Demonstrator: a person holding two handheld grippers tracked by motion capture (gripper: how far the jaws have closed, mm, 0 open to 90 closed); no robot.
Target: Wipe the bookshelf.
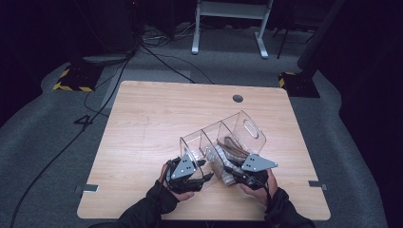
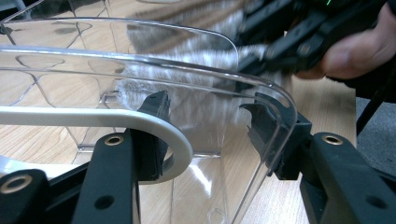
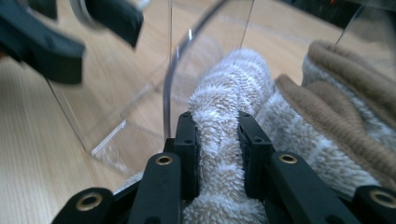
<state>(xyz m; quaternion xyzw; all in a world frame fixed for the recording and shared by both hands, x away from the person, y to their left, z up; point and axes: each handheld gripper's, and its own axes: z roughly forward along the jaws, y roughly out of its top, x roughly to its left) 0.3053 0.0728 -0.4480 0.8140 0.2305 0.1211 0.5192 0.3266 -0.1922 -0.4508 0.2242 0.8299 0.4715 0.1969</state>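
A clear plastic organizer [image 1: 247, 128] with several compartments lies on its side on the wooden table [image 1: 142, 123]. My left gripper [image 1: 197, 173] holds its near end. In the left gripper view its jaws [image 2: 205, 116] press on two clear walls [image 2: 140, 60] from outside. My right gripper [image 1: 237, 173] is shut on a fluffy white sock [image 3: 229, 84] at the mouth of a compartment, beside the curved clear wall [image 3: 177, 60]. A beige sock with brown trim [image 3: 336, 93] lies against it on the right. The white sock [image 1: 219, 159] lies partly inside the organizer.
A round cable hole [image 1: 237, 98] sits near the table's far edge. Bare wood stretches to the left and far side of the organizer. Cables [image 1: 95, 95] and a white desk frame [image 1: 228, 28] stand on the grey floor beyond the table.
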